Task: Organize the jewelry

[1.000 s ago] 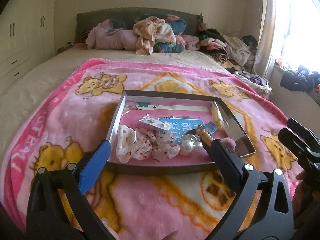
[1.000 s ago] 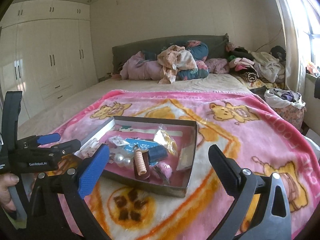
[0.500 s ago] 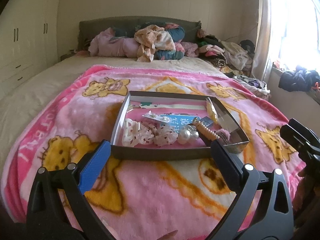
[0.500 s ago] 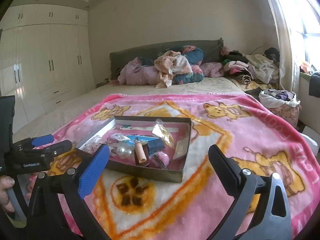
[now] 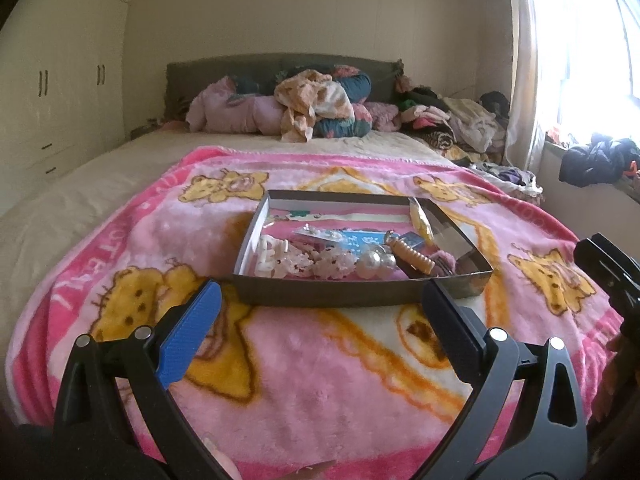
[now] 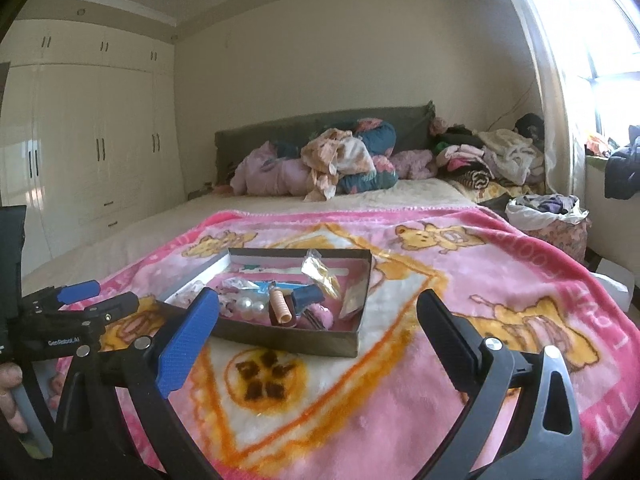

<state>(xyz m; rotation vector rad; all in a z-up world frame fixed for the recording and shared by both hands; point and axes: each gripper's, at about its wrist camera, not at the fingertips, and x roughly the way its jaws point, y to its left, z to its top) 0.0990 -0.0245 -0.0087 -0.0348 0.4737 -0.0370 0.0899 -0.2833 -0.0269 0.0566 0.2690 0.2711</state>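
Note:
A shallow dark box (image 5: 332, 298) (image 6: 280, 338) lies on the pink blanket (image 5: 320, 380) (image 6: 400, 400). It holds white and pink hair clips (image 5: 304, 262), pearl beads (image 5: 370, 264) (image 6: 250, 306), a ribbed tan clip (image 5: 414, 258) (image 6: 280, 306), a blue card (image 5: 356, 238) and a small clear bag (image 6: 320, 272). My left gripper (image 5: 320, 312) is open and empty, just short of the box's near wall. My right gripper (image 6: 316, 320) is open and empty, above the box's near right corner.
The blanket covers the near half of a bed. Piled clothes and pillows (image 5: 316, 112) lie by the headboard. White wardrobes (image 6: 92, 160) stand on the left. A window and a full bag (image 6: 548, 212) are on the right.
Both grippers have pulled back and risen from the box, which now looks smaller and farther. Both stayed open and empty.

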